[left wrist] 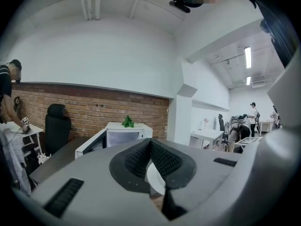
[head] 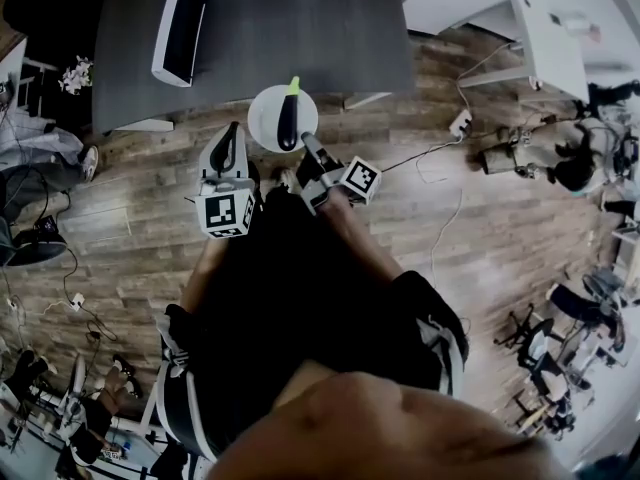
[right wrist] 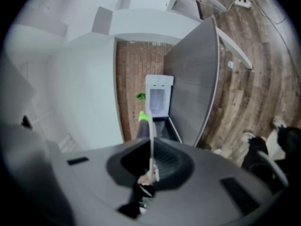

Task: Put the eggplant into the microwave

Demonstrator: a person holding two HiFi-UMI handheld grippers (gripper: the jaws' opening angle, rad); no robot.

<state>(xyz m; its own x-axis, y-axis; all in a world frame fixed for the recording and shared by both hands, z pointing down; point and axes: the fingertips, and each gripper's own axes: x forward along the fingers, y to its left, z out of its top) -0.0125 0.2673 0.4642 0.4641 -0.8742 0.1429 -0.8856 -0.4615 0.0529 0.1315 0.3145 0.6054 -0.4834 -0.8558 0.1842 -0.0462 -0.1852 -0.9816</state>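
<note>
Purple-black eggplant [head: 288,120] lies on a white plate [head: 262,118], its long axis pointing away from you, green stem at the far end. Your right gripper [head: 311,148] is clamped on the plate's near rim and holds it level, just short of the grey table [head: 300,38]. The microwave [left wrist: 123,127] stands ahead and to the left, door open. Your left gripper [head: 229,144], jaws together and empty, hovers just left of the plate.

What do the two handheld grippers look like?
They match. The left gripper and right gripper each have a light grey moulded body, black textured fingers and a white cube with black square markers. No cables show on them. The person's clothing is black.
</note>
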